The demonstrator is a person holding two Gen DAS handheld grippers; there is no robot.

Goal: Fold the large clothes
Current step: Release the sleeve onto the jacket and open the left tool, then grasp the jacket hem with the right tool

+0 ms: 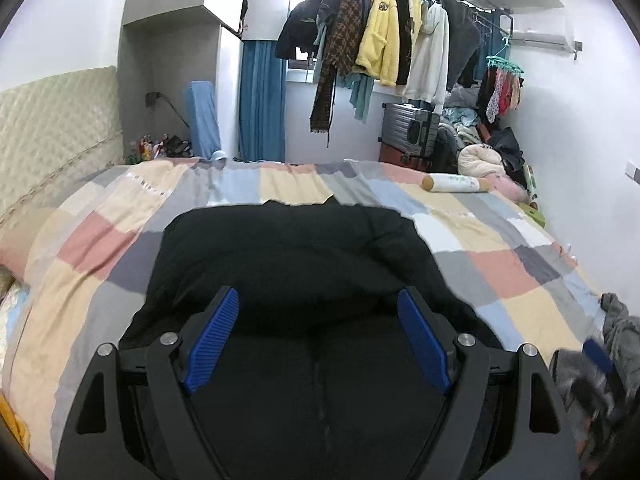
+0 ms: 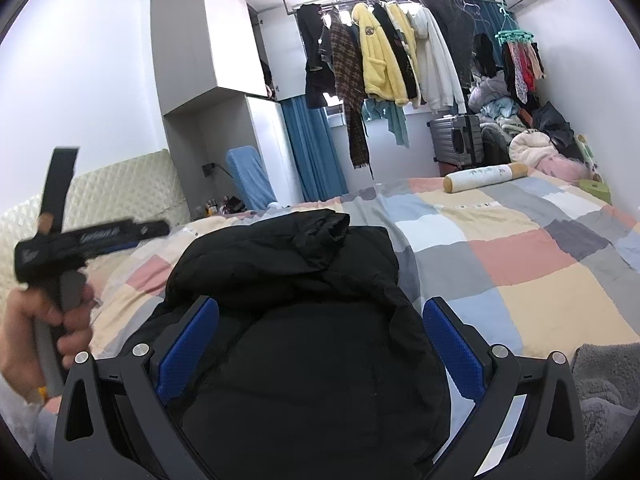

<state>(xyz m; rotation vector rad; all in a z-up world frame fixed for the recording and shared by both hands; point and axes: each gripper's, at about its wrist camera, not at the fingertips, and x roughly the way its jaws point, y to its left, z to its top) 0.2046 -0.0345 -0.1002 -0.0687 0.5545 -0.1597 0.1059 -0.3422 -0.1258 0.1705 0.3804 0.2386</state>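
Note:
A black padded jacket [image 1: 288,248] lies bunched on the checked quilt [image 1: 516,264] of a bed. My left gripper [image 1: 318,294] hovers over the jacket's near part, its jaws wide apart, with no cloth pinched between the blue pads [image 1: 216,336]. In the right wrist view the same jacket [image 2: 304,280] fills the gap under my right gripper [image 2: 320,302]. That gripper is open too, and a strip of quilt shows beside its right pad [image 2: 452,348]. At the left edge a person's hand [image 2: 36,320] holds the blurred left tool raised above the bed.
A grey fleece garment [image 2: 600,380] lies at the bed's near right corner. A white bolster [image 2: 484,176] rests at the far edge. Beyond it stand a grey suitcase [image 2: 456,136], a heap of clothes [image 2: 532,144] and a rack of hanging coats [image 2: 380,60]. A quilted headboard [image 1: 52,128] stands on the left.

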